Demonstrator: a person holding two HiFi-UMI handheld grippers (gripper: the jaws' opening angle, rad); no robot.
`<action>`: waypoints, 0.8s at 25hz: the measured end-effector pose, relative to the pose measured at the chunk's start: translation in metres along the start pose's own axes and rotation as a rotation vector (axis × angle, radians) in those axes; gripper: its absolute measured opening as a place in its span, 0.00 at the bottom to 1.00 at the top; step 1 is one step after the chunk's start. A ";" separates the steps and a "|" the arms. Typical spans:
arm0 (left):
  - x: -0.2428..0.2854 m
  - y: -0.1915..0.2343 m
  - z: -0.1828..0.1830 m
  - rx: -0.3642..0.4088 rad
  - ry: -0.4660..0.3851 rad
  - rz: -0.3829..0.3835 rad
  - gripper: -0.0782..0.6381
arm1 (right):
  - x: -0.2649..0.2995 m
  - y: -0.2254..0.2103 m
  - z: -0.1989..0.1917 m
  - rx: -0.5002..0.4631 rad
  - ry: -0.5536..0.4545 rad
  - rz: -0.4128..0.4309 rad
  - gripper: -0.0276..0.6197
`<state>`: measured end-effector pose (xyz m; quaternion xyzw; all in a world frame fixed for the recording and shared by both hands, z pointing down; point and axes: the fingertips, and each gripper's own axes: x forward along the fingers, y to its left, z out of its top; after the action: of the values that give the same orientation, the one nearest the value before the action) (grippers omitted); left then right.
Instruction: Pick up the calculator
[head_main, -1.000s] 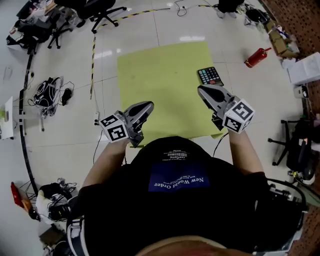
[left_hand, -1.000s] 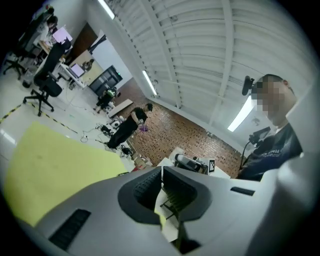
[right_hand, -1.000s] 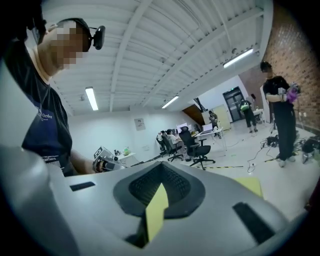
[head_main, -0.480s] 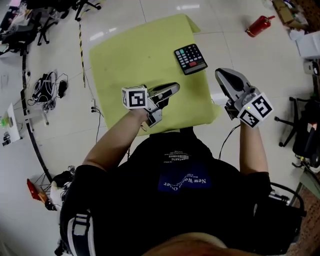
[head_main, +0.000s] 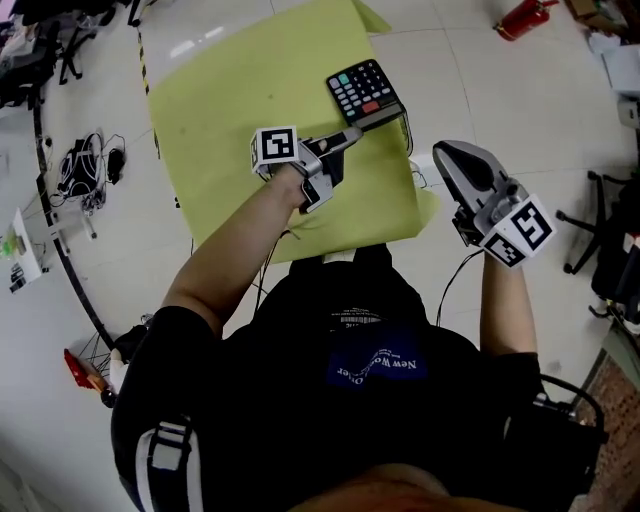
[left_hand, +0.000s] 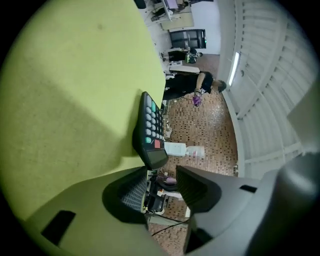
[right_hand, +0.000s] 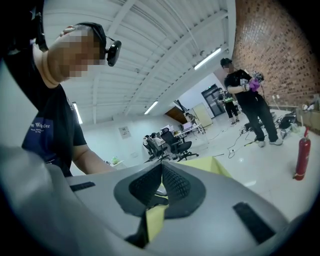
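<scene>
Overhead, head view: worktop (head_main: 230, 110), a yellow sheet on pale floor tiles, its near edge partly covered by the person's black shirt; calculator (head_main: 366, 93) lies flat, keys up, near the sheet's far right edge. Left gripper (head_main: 352, 135) extends across the sheet with its tips at the calculator's near end; contact cannot be judged here, nor can the jaw gap be read at this angle. Right gripper (head_main: 443, 153) is held off the sheet's right side over bare floor, well apart from the calculator. Red fire extinguisher (head_main: 515, 15) is cut off by the top border. Left gripper view: left gripper (left_hand: 162, 175) has its jaws set apart with nothing between the pads; calculator (left_hand: 150, 131) appears steeply foreshortened, display end nearest, just ahead of the gap and closer to the left-hand jaw, its key legends unreadable. Worktop (left_hand: 65, 95) fills the left of the frame; a distant person (left_hand: 192, 87) is small and indistinct. Right gripper view: right gripper (right_hand: 161, 169) has its jaws closed tip to tip, holding nothing, with a sliver of yellow sheet beneath. Only this view shows the fire extinguisher (right_hand: 300, 155) whole, a standing person (right_hand: 247, 100) and office chairs (right_hand: 170, 145).
</scene>
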<state>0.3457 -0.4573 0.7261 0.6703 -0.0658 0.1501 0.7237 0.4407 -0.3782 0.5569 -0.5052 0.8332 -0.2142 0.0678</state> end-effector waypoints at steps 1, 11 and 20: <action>0.004 0.001 0.001 -0.029 -0.004 -0.011 0.34 | -0.003 -0.002 -0.002 0.007 -0.002 0.002 0.02; 0.015 0.003 -0.004 -0.123 -0.022 -0.080 0.34 | -0.015 -0.014 -0.013 0.048 0.000 0.003 0.03; 0.024 0.011 0.007 -0.175 -0.047 -0.051 0.34 | -0.011 -0.018 -0.011 0.064 0.006 0.012 0.03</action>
<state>0.3657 -0.4602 0.7443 0.6094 -0.0785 0.1095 0.7813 0.4572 -0.3728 0.5729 -0.4971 0.8291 -0.2419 0.0828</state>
